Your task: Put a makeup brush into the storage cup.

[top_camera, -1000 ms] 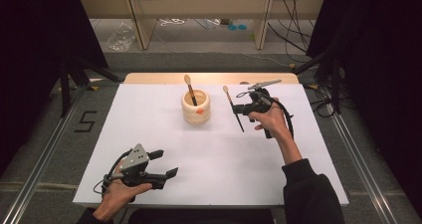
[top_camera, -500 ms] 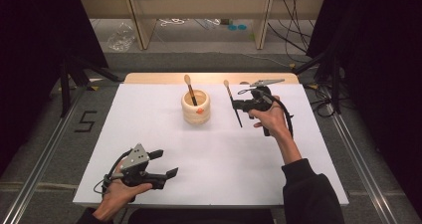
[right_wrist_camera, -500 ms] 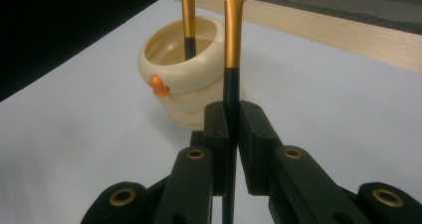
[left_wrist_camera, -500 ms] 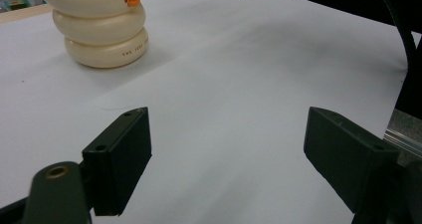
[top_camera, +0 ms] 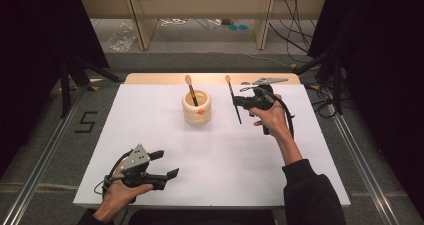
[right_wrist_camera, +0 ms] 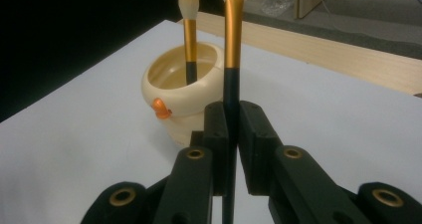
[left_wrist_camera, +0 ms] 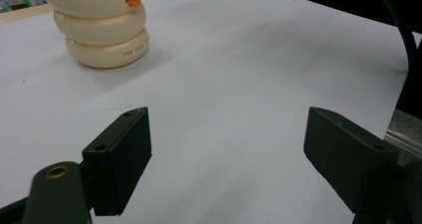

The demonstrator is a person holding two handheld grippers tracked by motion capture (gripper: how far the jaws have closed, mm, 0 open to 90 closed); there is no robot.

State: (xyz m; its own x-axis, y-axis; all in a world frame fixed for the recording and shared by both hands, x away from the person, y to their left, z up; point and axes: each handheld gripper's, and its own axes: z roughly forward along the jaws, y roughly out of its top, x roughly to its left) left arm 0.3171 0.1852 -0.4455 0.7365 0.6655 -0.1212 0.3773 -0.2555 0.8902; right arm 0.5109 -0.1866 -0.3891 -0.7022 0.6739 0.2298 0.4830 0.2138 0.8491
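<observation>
A cream ribbed holder (top_camera: 196,107) (left_wrist_camera: 102,27) (right_wrist_camera: 181,98) with an orange knob stands near the back middle of the white table. One makeup brush (top_camera: 191,91) (right_wrist_camera: 189,32) stands in it, bristles up. To its right, my right gripper (top_camera: 238,102) (right_wrist_camera: 230,129) is shut on a second brush (top_camera: 232,98) (right_wrist_camera: 232,45) by its dark handle, held upright above the table with the gold ferrule up. Near the front left edge my left gripper (top_camera: 166,165) (left_wrist_camera: 226,154) hovers open, nothing between its jaws, pointing toward the holder.
The white table (top_camera: 150,130) ends in a wooden strip (top_camera: 160,78) at the back. Beyond it stand a wooden shelf frame (top_camera: 140,25) and cables (top_camera: 300,30) on the floor. Black curtains (top_camera: 45,30) close both sides.
</observation>
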